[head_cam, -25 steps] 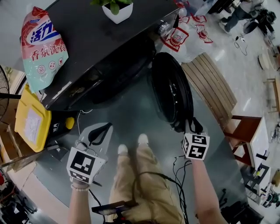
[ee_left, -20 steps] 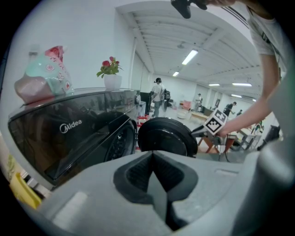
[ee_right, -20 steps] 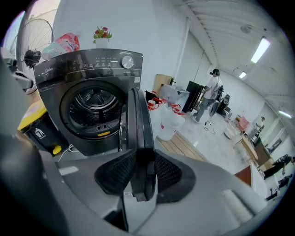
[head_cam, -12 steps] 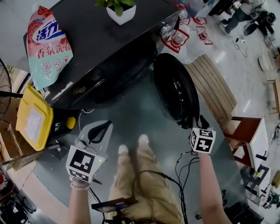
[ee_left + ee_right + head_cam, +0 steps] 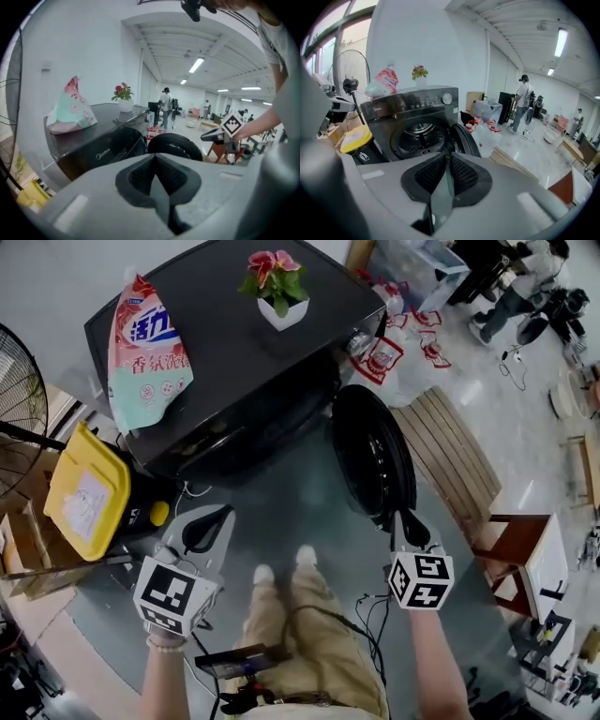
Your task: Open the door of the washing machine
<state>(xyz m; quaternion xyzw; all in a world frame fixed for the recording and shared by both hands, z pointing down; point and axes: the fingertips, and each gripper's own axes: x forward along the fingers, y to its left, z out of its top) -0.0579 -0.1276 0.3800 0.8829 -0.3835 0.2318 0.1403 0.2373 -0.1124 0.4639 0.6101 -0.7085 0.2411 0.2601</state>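
My left jaws: I am the left gripper (image 5: pixel 156 159), and my pads are pressed together with nothing between them.
My right jaws: I am also the right gripper (image 5: pixel 446 159); these jaws have just been closing and stand narrow, a thin slit between the pads and nothing in it.
Door: the washing machine door (image 5: pixel 375 460) is swung wide open, a dark round disc standing on edge. In the head view it sits at twelve o'clock from my right jaws, near their tips but not gripped.
Drum: the drum opening (image 5: pixel 417 133) is uncovered, at eleven o'clock in the right gripper view, with the door's edge just to its right.
Washing machine: the dark washing machine (image 5: pixel 234 324) lies at twelve to one o'clock from my left jaws in the head view, well apart from them.
On top: a detergent bag (image 5: pixel 145 352) lies on the lid at the ten o'clock side; a potted flower (image 5: pixel 279 287) stands at twelve.
Around: a yellow bin (image 5: pixel 86 493) sits at nine o'clock beside the machine, and a slatted wooden board (image 5: pixel 450 446) lies at three o'clock beyond the door.
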